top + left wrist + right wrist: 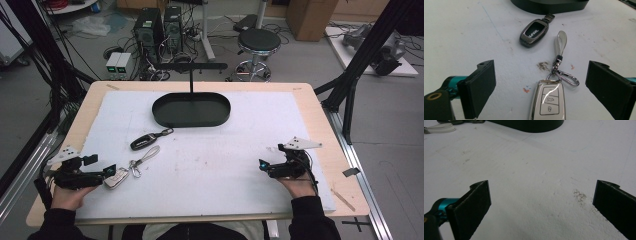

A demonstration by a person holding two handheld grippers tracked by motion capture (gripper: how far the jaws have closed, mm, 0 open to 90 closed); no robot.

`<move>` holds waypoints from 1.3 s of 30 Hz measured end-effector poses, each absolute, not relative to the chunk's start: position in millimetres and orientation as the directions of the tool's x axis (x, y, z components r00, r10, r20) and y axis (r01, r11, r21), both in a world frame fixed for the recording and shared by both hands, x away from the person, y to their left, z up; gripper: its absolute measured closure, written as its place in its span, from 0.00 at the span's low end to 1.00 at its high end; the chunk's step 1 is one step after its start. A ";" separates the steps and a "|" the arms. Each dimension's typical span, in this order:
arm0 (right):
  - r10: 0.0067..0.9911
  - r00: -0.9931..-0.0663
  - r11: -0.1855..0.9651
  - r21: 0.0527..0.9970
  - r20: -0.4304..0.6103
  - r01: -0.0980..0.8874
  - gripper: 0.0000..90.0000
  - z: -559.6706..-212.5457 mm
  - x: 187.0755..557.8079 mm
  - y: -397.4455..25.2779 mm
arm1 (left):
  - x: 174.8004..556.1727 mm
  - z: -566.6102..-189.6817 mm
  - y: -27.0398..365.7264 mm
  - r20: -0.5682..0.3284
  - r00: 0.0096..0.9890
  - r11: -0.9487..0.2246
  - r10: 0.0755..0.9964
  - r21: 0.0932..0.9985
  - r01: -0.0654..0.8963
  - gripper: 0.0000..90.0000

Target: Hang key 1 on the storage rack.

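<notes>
Left hand-held gripper [540, 82] gapes around the white key fob [549, 101], seemingly untouched; right hand-held gripper [541, 202] released over bare mat [529, 170].

The left black two-jaw gripper [102, 172] rests low near the table's left front corner, jaws spread wide, held by the left hand [70, 196]. The right black two-jaw gripper [265, 166], jaws likewise wide apart, sits near the right front edge in the right hand [299, 187].

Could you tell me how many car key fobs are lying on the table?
2. A dark key fob lies just in front of the black tray; a white key fob with a strap lies between the open left gripper jaws.
</notes>
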State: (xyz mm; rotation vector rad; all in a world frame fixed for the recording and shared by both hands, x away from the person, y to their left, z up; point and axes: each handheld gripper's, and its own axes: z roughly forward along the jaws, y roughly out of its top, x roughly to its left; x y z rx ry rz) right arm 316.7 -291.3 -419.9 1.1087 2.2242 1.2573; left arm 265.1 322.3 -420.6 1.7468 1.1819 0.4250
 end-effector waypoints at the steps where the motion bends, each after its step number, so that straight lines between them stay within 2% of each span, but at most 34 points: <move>1: 0.775 -0.628 0.299 0.837 0.067 0.458 0.01 -420.0 316.5 -290.8 | 265.2 -420.8 322.2 -0.209 0.474 -0.084 0.855 0.847 0.526 0.11; 25: 0.774 -0.631 0.326 0.814 0.062 0.480 0.01 -425.9 319.2 -287.1 | 274.1 -424.5 315.1 -0.174 0.492 -0.143 0.853 0.829 0.540 0.11; 39: 0.768 -0.638 0.344 0.807 0.051 0.480 0.01 -427.7 319.6 -285.0 | 288.4 -411.7 297.5 -0.132 0.515 -0.181 0.847 0.839 0.514 0.11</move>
